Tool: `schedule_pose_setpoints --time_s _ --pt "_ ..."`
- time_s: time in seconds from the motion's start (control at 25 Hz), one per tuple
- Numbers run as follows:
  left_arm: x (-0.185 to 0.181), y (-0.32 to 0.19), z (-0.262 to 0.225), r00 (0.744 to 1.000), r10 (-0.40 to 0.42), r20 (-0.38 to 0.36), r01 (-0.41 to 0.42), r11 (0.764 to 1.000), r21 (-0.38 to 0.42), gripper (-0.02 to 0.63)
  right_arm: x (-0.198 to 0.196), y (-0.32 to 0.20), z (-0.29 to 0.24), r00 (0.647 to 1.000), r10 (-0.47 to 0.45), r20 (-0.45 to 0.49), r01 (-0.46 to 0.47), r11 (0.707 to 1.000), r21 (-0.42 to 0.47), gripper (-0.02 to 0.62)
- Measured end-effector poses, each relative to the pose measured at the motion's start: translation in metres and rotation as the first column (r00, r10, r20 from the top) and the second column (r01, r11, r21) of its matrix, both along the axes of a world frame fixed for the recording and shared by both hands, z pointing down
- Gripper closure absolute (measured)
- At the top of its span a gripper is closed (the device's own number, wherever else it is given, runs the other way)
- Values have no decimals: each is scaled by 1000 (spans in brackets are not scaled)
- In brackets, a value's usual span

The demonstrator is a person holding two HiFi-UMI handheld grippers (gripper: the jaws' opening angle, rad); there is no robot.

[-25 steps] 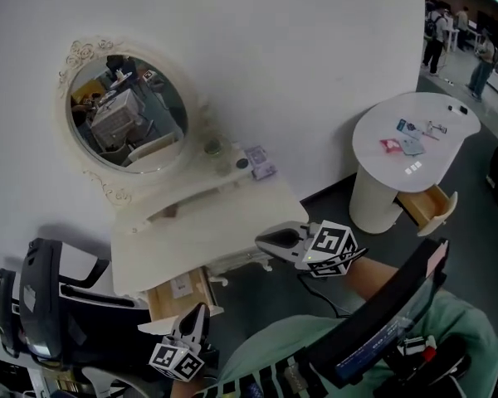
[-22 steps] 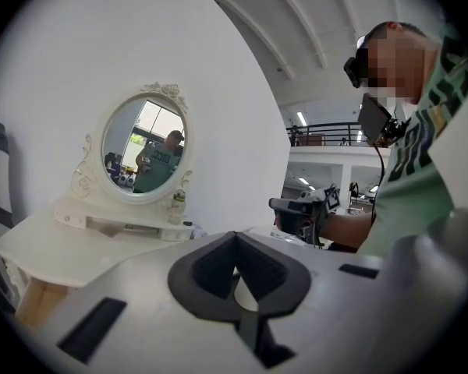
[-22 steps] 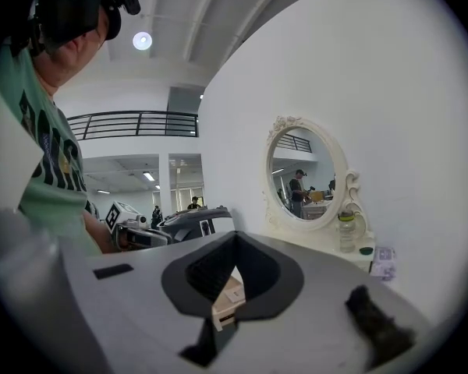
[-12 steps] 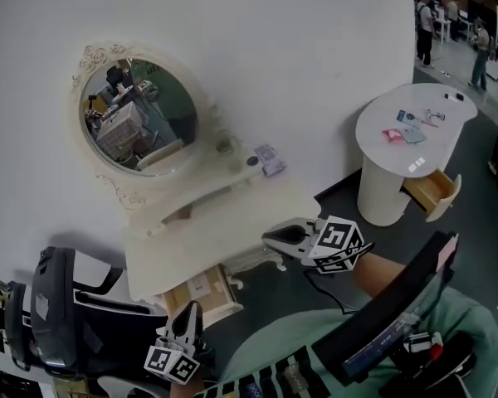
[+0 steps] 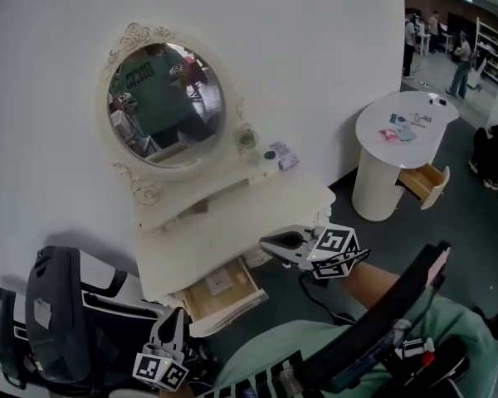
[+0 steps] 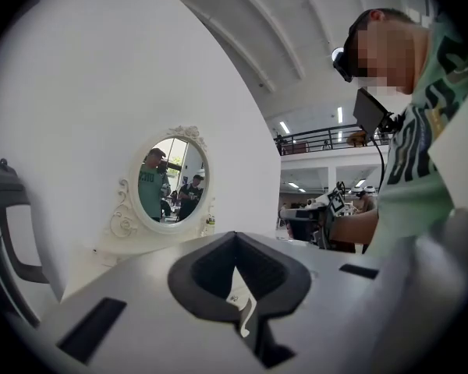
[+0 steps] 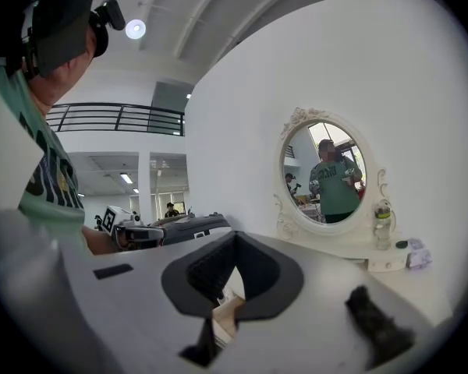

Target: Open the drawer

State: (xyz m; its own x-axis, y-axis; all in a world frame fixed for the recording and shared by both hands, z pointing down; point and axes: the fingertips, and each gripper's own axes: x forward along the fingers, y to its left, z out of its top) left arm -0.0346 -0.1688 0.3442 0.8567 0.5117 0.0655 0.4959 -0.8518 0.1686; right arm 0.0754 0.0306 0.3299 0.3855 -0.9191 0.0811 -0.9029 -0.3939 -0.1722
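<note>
A white dressing table [image 5: 232, 230] with an oval mirror [image 5: 166, 106] stands against the wall. Its wooden drawer [image 5: 220, 293] is pulled out under the tabletop, with a paper lying inside. My left gripper [image 5: 176, 317] hangs at the bottom left, beside the drawer's left end and clear of it, jaws shut and empty. My right gripper [image 5: 275, 243] hovers off the tabletop's right front corner, jaws together and holding nothing. In the left gripper view the left gripper [image 6: 234, 236] faces the mirror [image 6: 170, 179]. In the right gripper view the right gripper [image 7: 234, 236] does too, and a strip of the drawer [image 7: 228, 308] shows between the jaws.
A black chair [image 5: 58, 322] stands left of the table. A round white table [image 5: 402, 127] with its own open drawer [image 5: 423, 185] is at the right. A small bottle [image 5: 247, 137] and a packet [image 5: 284, 157] sit on the mirror shelf. People stand far off at the right.
Both grippers have drawn back from the dressing table toward me. The left one has come away from the drawer front. The drawer shows further out, and the view has shifted so the mirror reflects me.
</note>
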Motion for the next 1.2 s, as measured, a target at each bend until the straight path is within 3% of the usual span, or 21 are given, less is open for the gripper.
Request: schedule_pose_setpoints --time_s 0.28,0.4,0.52,0.8,1.2 --pt "-3 -6 3 1000 16 -6 -16 999 -46 597 -11 -5 -6 1000 2 3 -2 1000 -12 589" --pt "4 10 0 999 -15 -32 13 999 -52 597 -4 9 -14 999 -26 -21 26 1000 -15 589" --pt "8 34 4 999 -43 -14 41 994 -105 597 3 31 -15 999 -48 -13 48 999 -15 589" --pt "30 95 8 999 -36 5 37 990 -135 597 25 82 -6 999 -44 -17 44 999 -26 589" --pt "37 101 8 999 -12 31 15 994 -104 597 33 90 -1 1000 -17 -10 17 1000 -6 589"
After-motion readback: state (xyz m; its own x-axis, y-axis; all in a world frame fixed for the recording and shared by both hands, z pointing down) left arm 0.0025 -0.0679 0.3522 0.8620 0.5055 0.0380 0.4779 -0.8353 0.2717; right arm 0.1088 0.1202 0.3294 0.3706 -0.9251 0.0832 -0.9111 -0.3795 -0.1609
